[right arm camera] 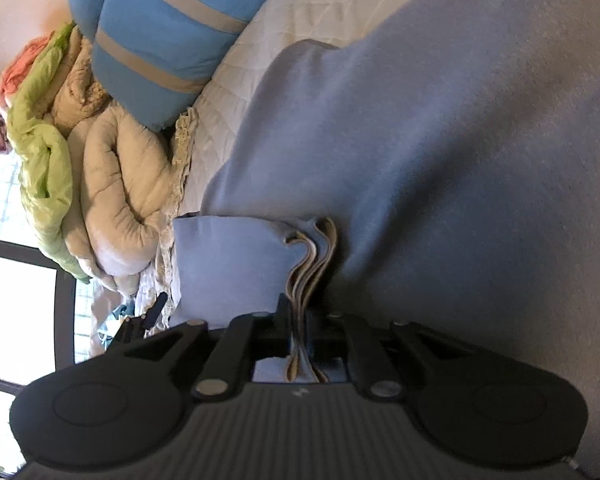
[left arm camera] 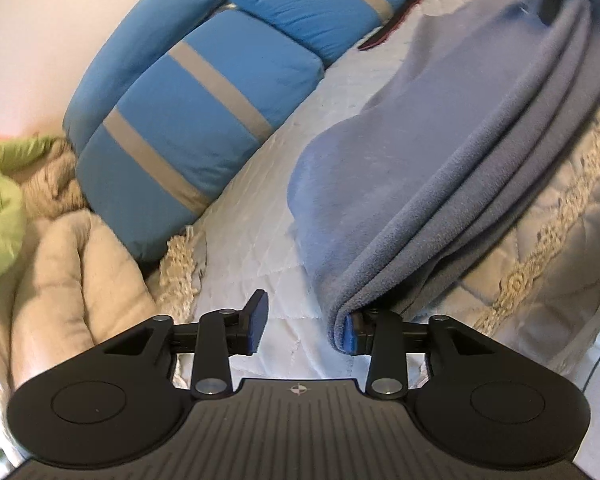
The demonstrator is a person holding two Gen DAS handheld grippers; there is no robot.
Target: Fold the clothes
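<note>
Garment: a blue-grey fleece piece [left arm camera: 440,152] lies on the white quilted bed [left arm camera: 260,208]; in the left wrist view it runs from lower centre to upper right of the frame; in the right wrist view it fills the centre and right.
Fold state: several layers are stacked along one long edge, seen as parallel ridges at right of centre in the left view; judged doubled over at least once.
Left gripper [left arm camera: 306,330]: jaws stand apart; the fold's rounded end drapes over the right-hand pad; the left-hand pad is clear of cloth with bare bed between; nothing is pinched.
Right gripper [right arm camera: 306,340]: jaws narrow but parted; a bundle of layered edges with tan lining [right arm camera: 312,256] passes between them at lower centre; whether the pads press on it cannot be told.
Surroundings: blue pillows with grey stripes [left arm camera: 188,120] at upper left; a beige comforter [left arm camera: 80,272] and green cloth [left arm camera: 0,200] at left edge, loose and unfolded.
Done: the long fold appears laid and the left end let go.
Left: judged, the release of the right end, a further fold across to shorten the piece, smoothing; the heap at left awaits attention if it belongs to the task.
</note>
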